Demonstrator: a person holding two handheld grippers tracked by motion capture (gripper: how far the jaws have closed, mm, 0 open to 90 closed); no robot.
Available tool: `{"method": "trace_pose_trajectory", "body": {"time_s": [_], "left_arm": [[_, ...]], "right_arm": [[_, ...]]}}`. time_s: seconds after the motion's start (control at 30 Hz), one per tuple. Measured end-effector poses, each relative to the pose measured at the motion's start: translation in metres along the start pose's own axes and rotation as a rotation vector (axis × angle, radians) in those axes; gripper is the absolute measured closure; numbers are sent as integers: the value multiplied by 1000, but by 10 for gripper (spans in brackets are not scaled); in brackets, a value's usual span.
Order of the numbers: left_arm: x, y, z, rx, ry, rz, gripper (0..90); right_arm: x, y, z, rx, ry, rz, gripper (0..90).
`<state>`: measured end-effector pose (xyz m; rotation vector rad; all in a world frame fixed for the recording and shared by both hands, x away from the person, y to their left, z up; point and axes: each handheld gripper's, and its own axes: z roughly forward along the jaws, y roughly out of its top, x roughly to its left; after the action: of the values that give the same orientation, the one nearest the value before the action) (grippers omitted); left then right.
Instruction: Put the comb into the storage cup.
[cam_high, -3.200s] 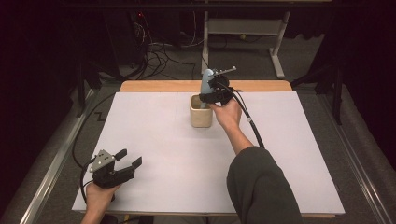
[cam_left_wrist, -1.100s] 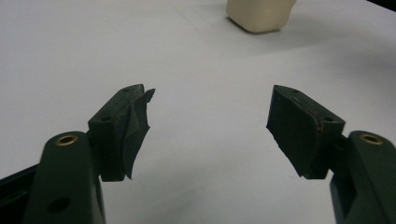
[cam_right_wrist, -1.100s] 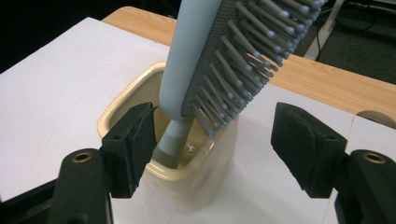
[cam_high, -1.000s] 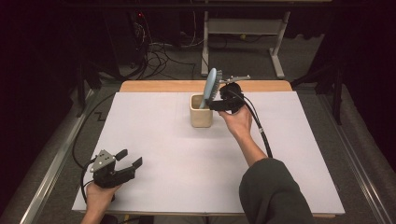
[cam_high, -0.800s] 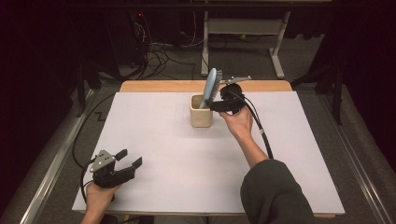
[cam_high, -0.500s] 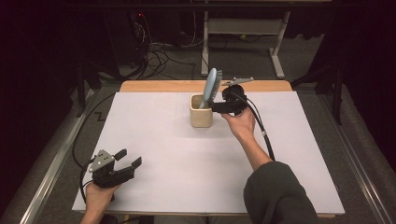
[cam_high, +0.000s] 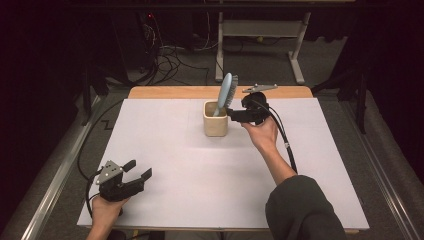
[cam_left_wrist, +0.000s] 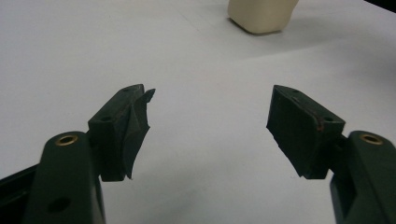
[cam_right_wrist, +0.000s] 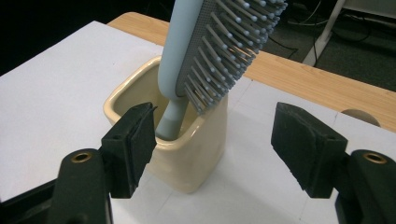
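Observation:
A cream square cup stands at the back middle of the white table top. A light-blue hairbrush stands in it handle down, its bristled head leaning up and to the right. My right gripper is just right of the cup, level with it and open; its pads touch nothing. The right gripper view has the cup and brush close ahead of the right gripper. My left gripper rests open and empty near the front left corner. The left gripper view shows my left gripper wide apart over bare table, the cup far off.
The white sheet covers most of the table; a wooden strip shows along the back edge. A black cable trails from the right gripper along the forearm. Floor cables and a metal frame lie beyond the table.
The right gripper, earlier above the cup with the brush, has let it go and now sits to the cup's right. The brush leans in the cup. The left gripper has stayed put.

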<state>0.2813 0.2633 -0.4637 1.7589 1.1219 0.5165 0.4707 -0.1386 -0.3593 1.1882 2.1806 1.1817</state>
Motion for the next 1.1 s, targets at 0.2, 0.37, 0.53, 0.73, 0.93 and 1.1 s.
{"method": "trace_pose_trajectory", "body": {"time_s": [0.2, 0.37, 0.53, 0.73, 0.93, 1.1], "left_arm": [[0, 0, 0, 0, -1, 0, 298], [0, 0, 0, 3, 0, 2, 298], [0, 0, 0, 3, 0, 3, 298], [0, 0, 0, 3, 2, 2, 298], [0, 0, 0, 4, 4, 2, 298], [0, 0, 0, 3, 3, 0, 298]], "right_arm": [[-3, -2, -3, -4, -3, 4, 310], [-4, -4, -5, -8, -2, 3, 309], [-5, -5, -8, -13, -2, 3, 309], [-7, -6, -13, -17, -2, -3, 309], [-10, -10, -20, -22, -7, -3, 309], [-16, -14, -24, -22, -15, 9, 308]]}}
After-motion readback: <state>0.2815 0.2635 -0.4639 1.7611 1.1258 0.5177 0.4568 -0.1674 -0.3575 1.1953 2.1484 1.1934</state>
